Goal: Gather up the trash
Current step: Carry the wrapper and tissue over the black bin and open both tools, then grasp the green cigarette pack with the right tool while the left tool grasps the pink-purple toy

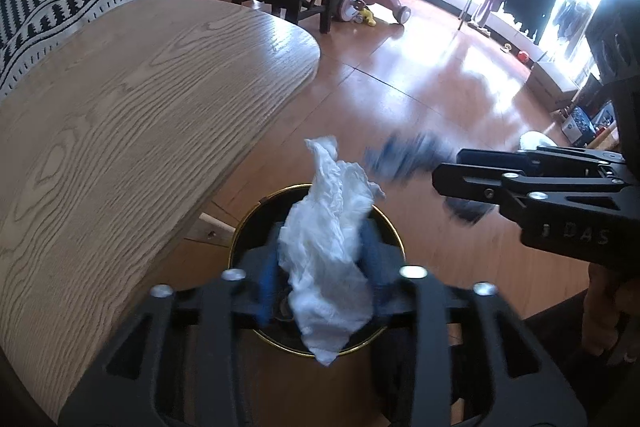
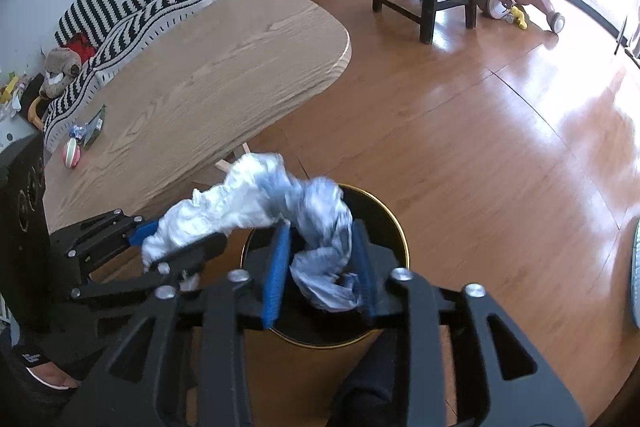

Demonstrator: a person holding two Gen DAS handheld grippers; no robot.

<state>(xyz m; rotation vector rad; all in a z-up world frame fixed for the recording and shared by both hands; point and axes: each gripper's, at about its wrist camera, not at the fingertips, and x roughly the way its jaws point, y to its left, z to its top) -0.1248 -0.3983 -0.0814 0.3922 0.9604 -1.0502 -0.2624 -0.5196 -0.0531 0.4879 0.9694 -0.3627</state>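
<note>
Both grippers hang over the round black gold-rimmed bin (image 1: 394,239). The left gripper (image 1: 320,267) stands part-open around a crumpled white tissue (image 1: 328,227); the right gripper (image 2: 320,263), part-open, frames a bluish crumpled wrapper (image 2: 324,227). Beyond lies the oval wooden table (image 1: 140,99).

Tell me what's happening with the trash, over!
Both claws above the black bin. Left claw open around a white tissue. Right claw open around a crumpled bluish wrapper. Nothing blocking the bin mouth.
</note>
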